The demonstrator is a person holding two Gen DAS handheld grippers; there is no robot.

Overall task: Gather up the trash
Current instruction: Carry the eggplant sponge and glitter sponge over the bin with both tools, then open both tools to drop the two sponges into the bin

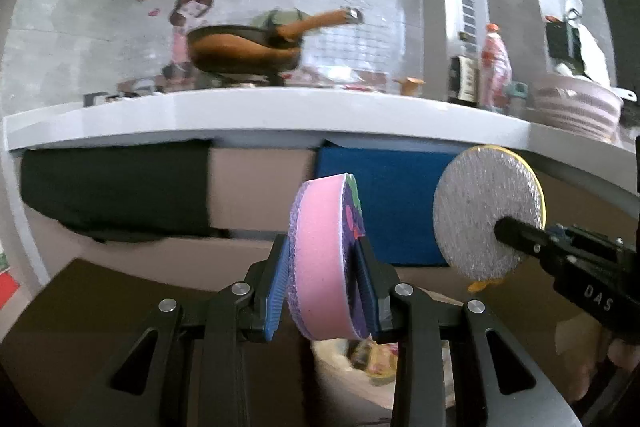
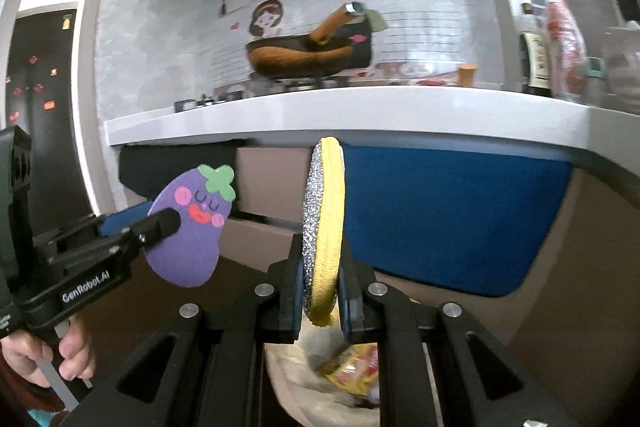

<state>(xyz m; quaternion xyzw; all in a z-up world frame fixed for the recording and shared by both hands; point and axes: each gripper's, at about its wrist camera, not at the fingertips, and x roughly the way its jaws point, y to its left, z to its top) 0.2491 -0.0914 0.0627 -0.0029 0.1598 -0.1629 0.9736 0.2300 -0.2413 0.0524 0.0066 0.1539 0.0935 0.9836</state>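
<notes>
My left gripper (image 1: 322,267) is shut on a thick pink sponge (image 1: 320,263) with a purple eggplant face; the right wrist view shows that eggplant sponge (image 2: 188,227) from its front, at the left. My right gripper (image 2: 322,279) is shut on a thin round scrubber (image 2: 324,227), yellow on one side and silver mesh on the other. The left wrist view has the silver scrubber (image 1: 480,211) at the right, pinched by the right gripper (image 1: 504,227). Both are held up in front of the counter edge. Below the grippers sits a pale trash bin (image 2: 300,371) with colourful wrappers (image 2: 356,367) inside.
A white countertop (image 1: 260,111) runs across ahead, with a wok (image 1: 244,47), bottles (image 1: 496,67) and a striped bowl (image 1: 576,103) on it. A black cloth (image 1: 116,187) and a blue cloth (image 1: 380,195) hang below its edge. A person's hand (image 2: 60,355) grips the left handle.
</notes>
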